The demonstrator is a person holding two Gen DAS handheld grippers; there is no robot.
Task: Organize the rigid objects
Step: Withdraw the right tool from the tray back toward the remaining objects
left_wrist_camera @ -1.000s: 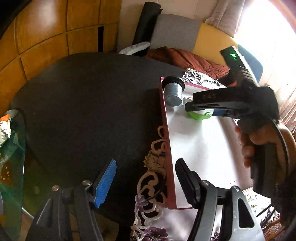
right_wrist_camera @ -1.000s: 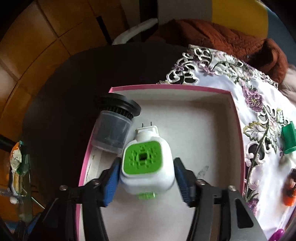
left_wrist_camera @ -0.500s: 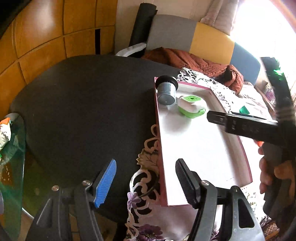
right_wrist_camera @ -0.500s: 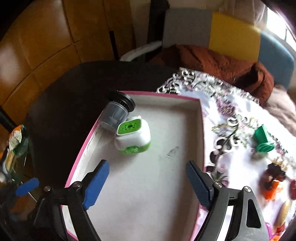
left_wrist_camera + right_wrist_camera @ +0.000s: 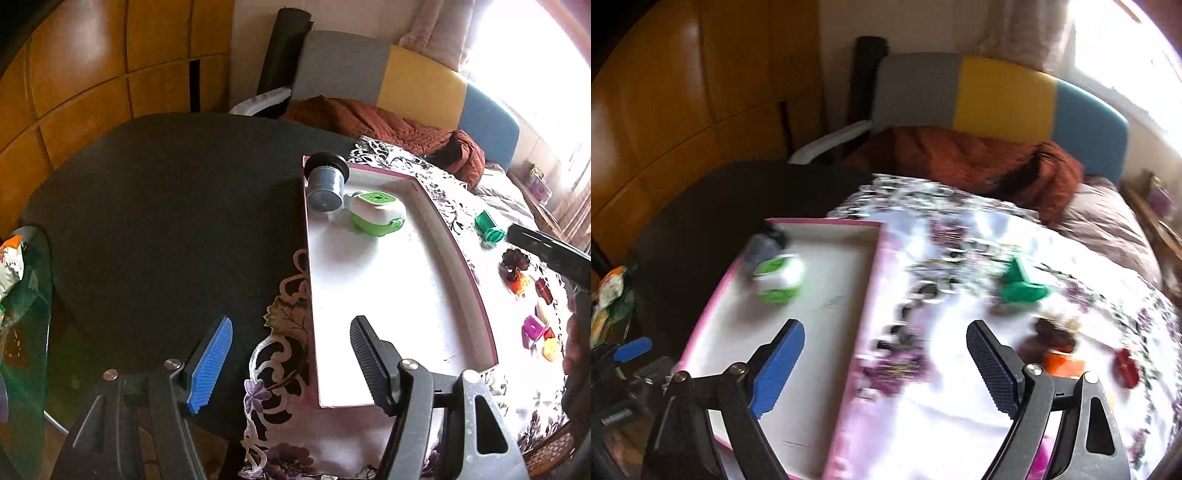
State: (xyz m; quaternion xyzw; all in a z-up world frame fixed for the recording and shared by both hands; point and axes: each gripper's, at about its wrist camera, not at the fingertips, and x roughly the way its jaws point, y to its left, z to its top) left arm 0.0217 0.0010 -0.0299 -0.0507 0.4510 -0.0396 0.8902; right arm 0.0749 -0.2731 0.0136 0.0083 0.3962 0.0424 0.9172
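1. The pink-edged tray [image 5: 458, 258] lies on a flowered cloth [image 5: 280, 373] that covers part of a dark round table [image 5: 159, 206].
2. Inside the tray, up at its 11 o'clock corner, a grey cylinder with a black cap [image 5: 327, 181] lies on its side, and a white-and-green cube [image 5: 376, 212] sits just beside it, toward 3 o'clock.
3. The left gripper [image 5: 291, 365] hangs over the tray's near left corner, its blue and black fingers spread wide with nothing between them.
4. The right gripper [image 5: 886, 369] has just been opening; its jaws stand wide apart and empty, over the tray's right rim and the cloth. The cube it let go sits free in the tray.
5. In the blurred right wrist view, a green plastic piece [image 5: 1021, 282] lies on the cloth at about 1 o'clock from that gripper.
6. Small loose things, a dark brown one [image 5: 513, 262], a red one [image 5: 1124, 369], a magenta one [image 5: 532, 330], are scattered at the tray's 3 o'clock side.
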